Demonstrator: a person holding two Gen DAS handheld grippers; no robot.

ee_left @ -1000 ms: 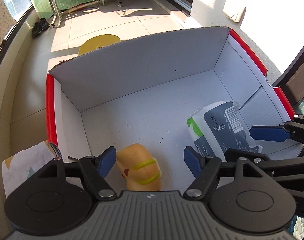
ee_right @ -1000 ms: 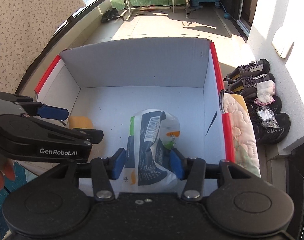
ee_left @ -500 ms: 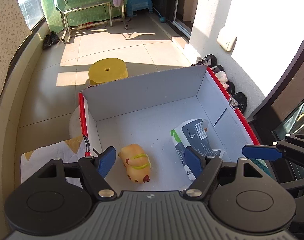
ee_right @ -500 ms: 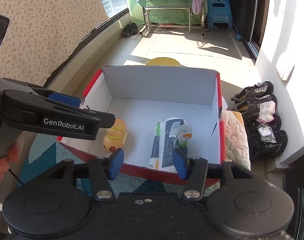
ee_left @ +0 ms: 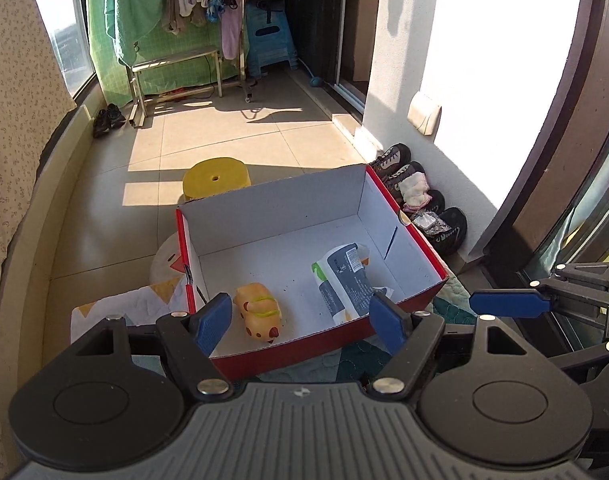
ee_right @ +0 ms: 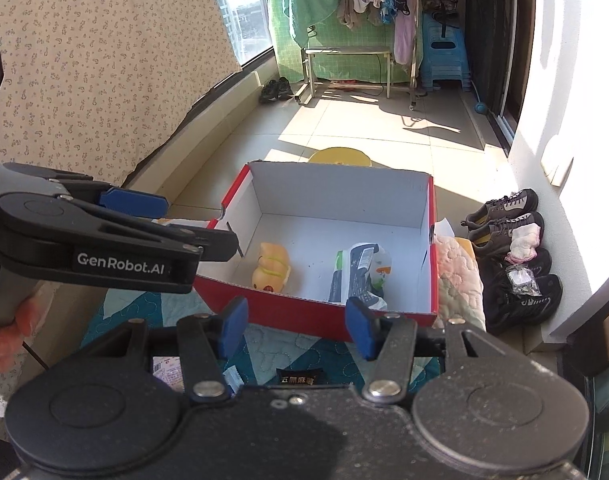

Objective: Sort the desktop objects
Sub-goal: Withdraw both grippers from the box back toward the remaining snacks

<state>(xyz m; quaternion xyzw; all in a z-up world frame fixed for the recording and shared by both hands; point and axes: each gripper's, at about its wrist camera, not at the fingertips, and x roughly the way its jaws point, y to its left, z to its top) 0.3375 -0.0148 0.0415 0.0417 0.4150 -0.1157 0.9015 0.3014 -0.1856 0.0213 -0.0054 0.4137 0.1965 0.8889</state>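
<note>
A red cardboard box with a white inside stands on a quilted cloth; it also shows in the right wrist view. In it lie a yellow squishy toy and a white and dark blue packet. My left gripper is open and empty, held above the box's near edge. My right gripper is open and empty, above the cloth in front of the box. Each gripper shows at the side of the other's view.
The quilted blue cloth holds a dark sachet and a small packet close under my right gripper. A yellow stool stands behind the box. Shoes line the wall at right. A drying rack stands far back.
Both grippers have pulled back and up away from the box, so the box looks smaller. The toy and the packet stay where they lay in the box.
</note>
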